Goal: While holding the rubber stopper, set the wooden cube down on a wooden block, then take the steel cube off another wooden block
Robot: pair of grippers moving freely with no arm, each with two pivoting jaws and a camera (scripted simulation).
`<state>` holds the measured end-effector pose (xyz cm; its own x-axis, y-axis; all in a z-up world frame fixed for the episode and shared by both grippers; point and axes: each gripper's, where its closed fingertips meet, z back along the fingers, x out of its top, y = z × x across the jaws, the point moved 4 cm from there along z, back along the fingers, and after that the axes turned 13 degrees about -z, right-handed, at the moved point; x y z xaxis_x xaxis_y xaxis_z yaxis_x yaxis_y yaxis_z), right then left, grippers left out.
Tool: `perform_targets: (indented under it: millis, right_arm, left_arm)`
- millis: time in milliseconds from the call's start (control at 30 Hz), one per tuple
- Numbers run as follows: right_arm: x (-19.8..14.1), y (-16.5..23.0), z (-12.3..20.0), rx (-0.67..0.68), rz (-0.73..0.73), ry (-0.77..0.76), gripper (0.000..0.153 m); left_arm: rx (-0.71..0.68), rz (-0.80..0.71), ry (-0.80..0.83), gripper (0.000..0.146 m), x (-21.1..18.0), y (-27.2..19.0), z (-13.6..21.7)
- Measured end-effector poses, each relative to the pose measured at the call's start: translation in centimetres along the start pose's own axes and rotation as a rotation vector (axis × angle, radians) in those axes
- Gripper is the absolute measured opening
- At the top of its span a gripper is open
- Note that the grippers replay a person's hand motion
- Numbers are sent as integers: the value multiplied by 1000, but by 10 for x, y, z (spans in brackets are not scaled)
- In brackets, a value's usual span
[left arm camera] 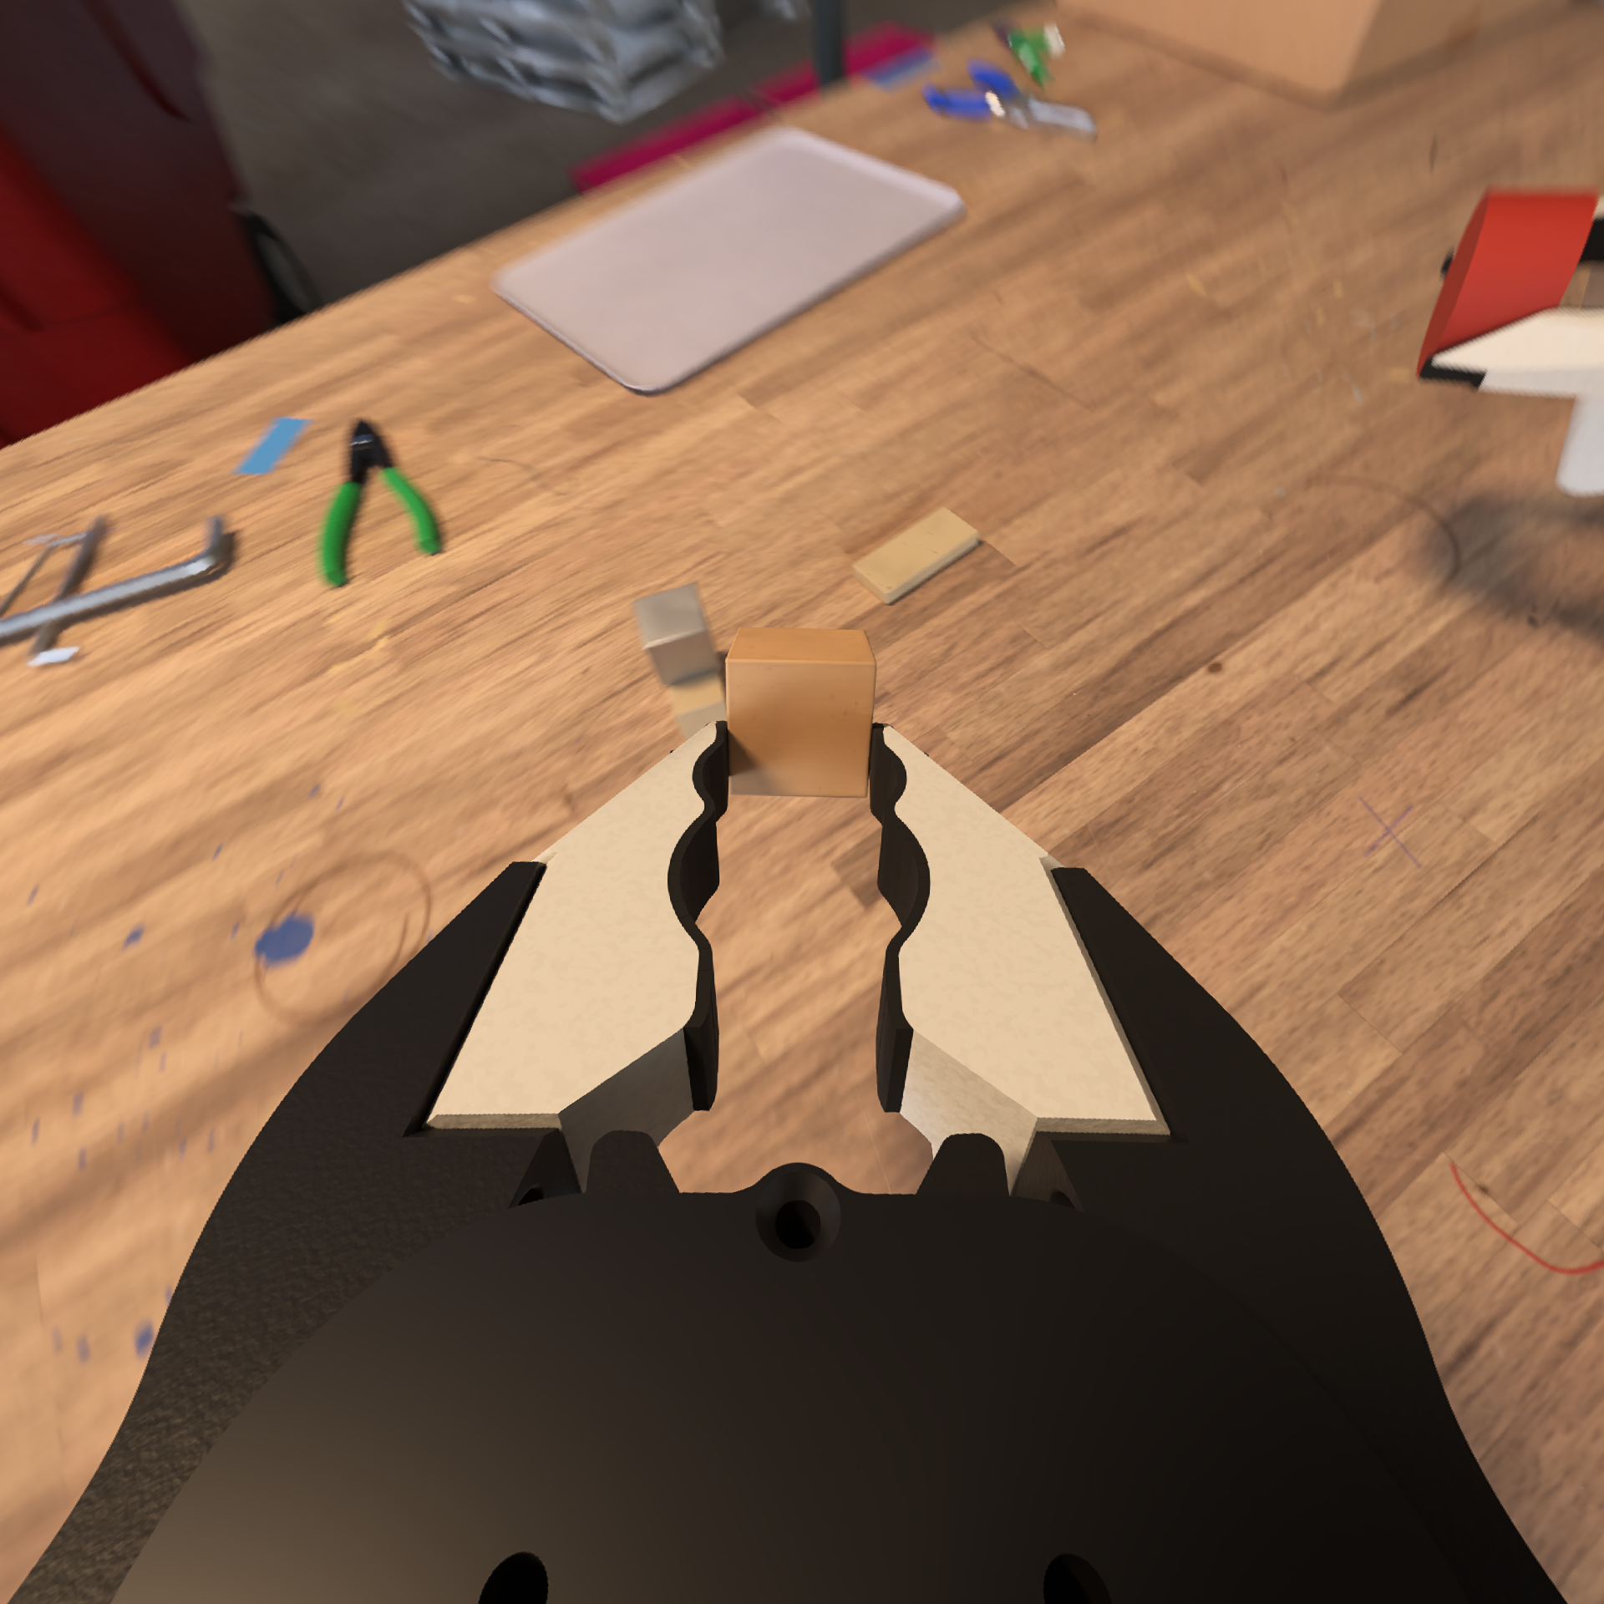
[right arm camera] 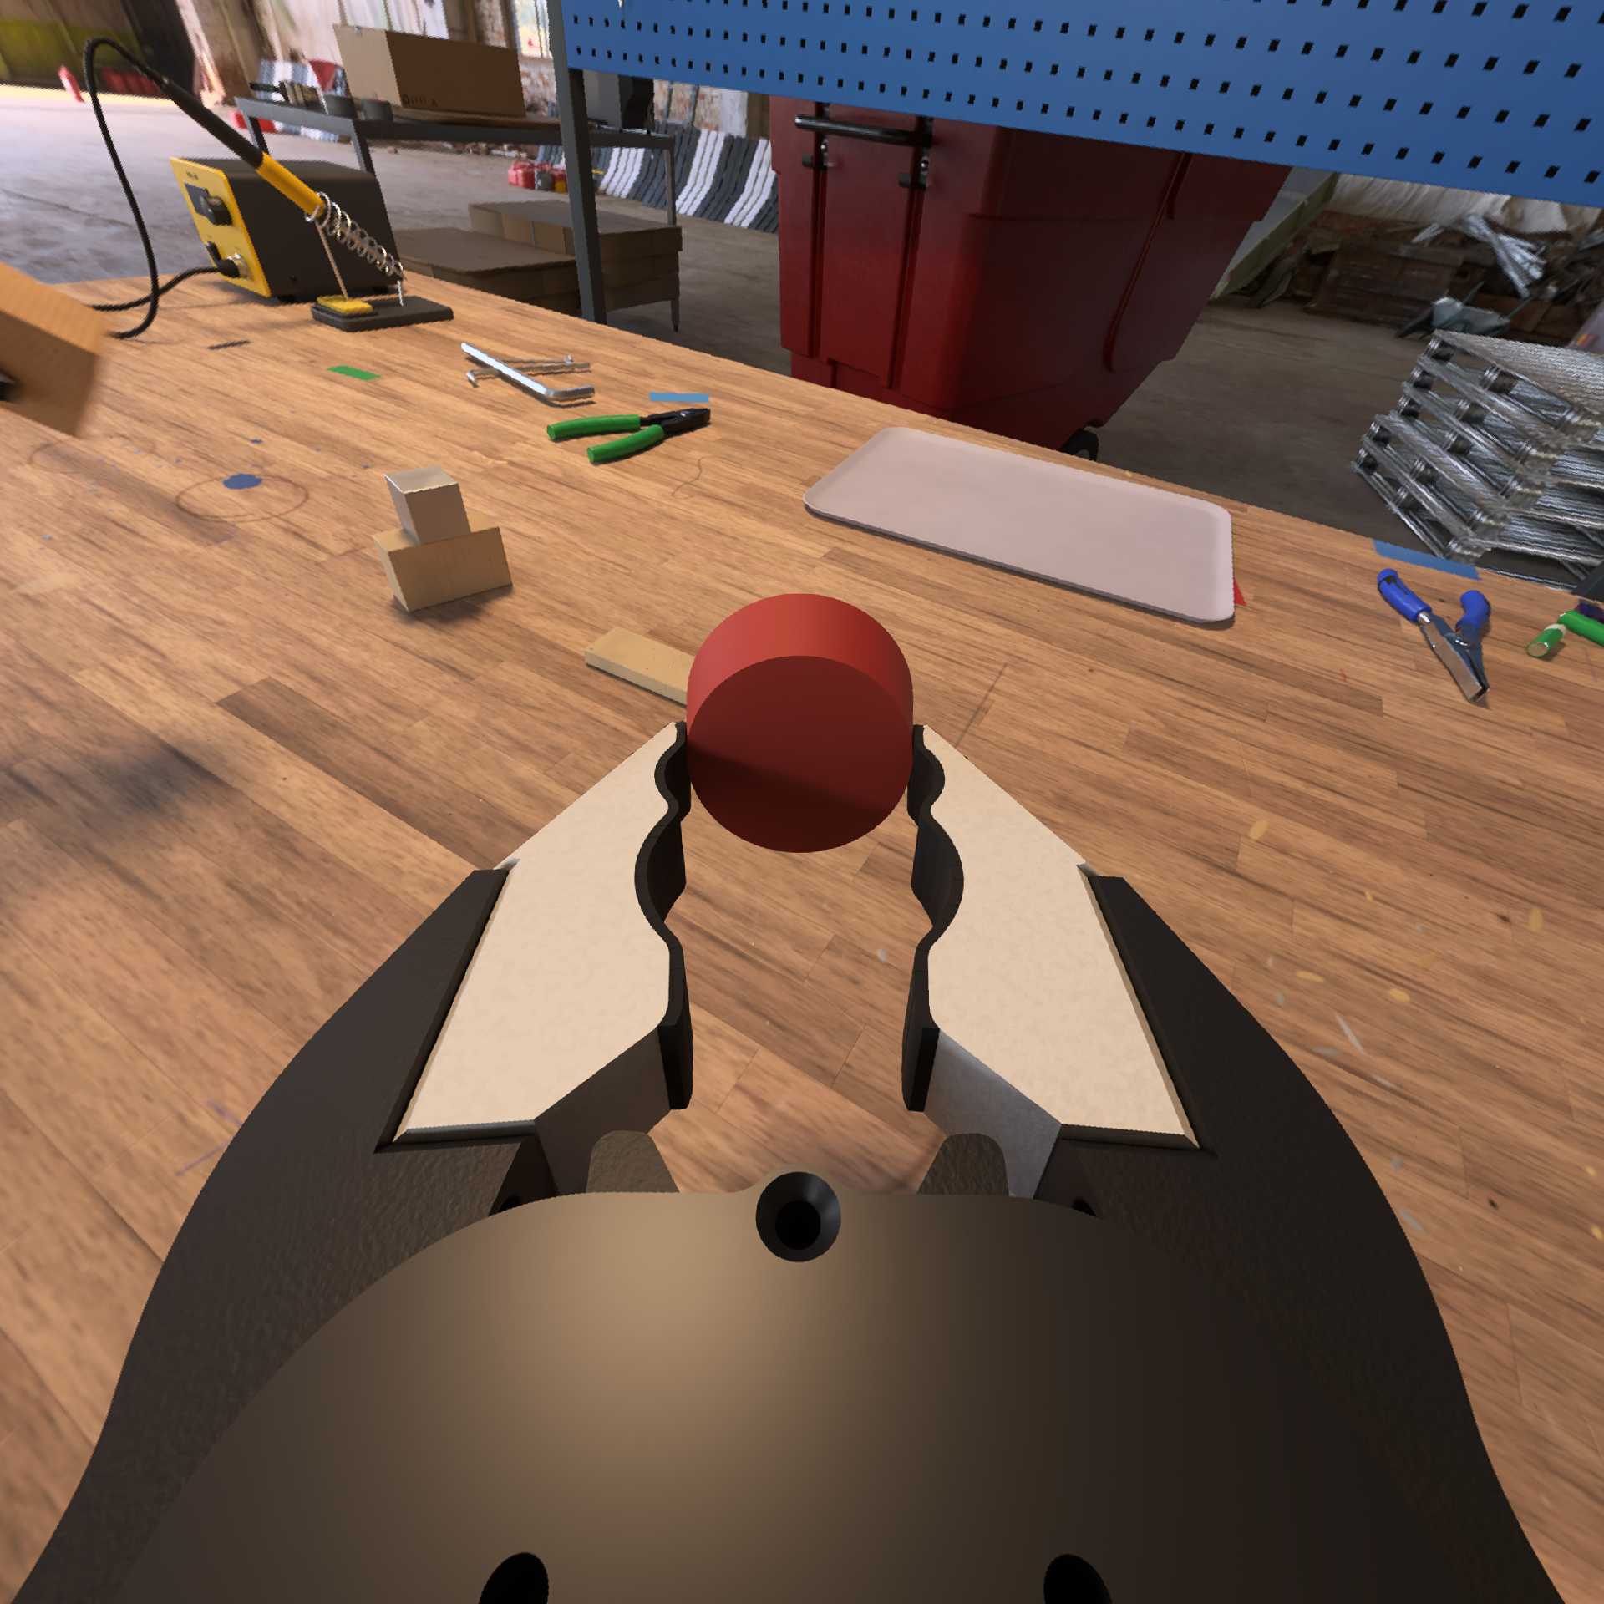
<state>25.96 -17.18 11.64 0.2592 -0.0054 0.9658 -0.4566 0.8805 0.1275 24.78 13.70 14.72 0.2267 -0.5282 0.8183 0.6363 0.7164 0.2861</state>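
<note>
Between the tips of the left claw (left arm camera: 797, 738), the wooden cube (left arm camera: 798, 707) sits pinched and raised above the bench (left arm camera: 1215, 781), not yet set down. Just past it at 11 o'clock, blurred in the left wrist view, the steel cube (left arm camera: 673, 634) rests on its wooden block (left arm camera: 699, 707); the right wrist view shows that pair clearly, steel cube (right arm camera: 427, 502) stacked on the taller block (right arm camera: 447, 564) at 10 o'clock. A flat wooden block (left arm camera: 916, 554) lies bare at 1 o'clock from the held cube and appears the likely landing spot. The right claw (right arm camera: 798, 746) grips the red rubber stopper (right arm camera: 798, 720) on both sides, clear of the bench. Judged from this, only the stopper hold is in place: placing the wooden cube and lifting the steel cube both remain. Farther out lie a pale tray (left arm camera: 729, 256) at 12 o'clock and green-handled pliers (left arm camera: 375, 503) at 10 o'clock.
</note>
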Motion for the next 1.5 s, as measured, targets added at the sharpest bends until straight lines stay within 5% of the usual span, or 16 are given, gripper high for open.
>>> perform_targets:
  millis: [333, 600, 1167, 1267, 1367, 1500]
  right_arm:
    - [8, -7, 8, -6, -6, -22, 50]
    - [9, -10, 11, -20, -2, -24, 50]
    - [9, -5, 11, -15, 18, -15, 50]
    - [7, -2, 10, -12, 23, -9, 50]
    - [8, 0, 10, -8, 24, -9, 50]
    - [9, -1, 11, -13, 25, -20, 50]
  left_arm:
    - [-492, -393, 355, 32, 67, -26, -157]
    - [-696, -738, 522, 32, 75, -56, -218]
    - [-734, -732, 667, 32, 43, -34, -213]
    - [-735, -710, 665, 71, 38, -28, -206]
    - [-691, -683, 616, 75, 46, -20, -193]
    - [-507, -540, 355, 69, 72, -11, -151]
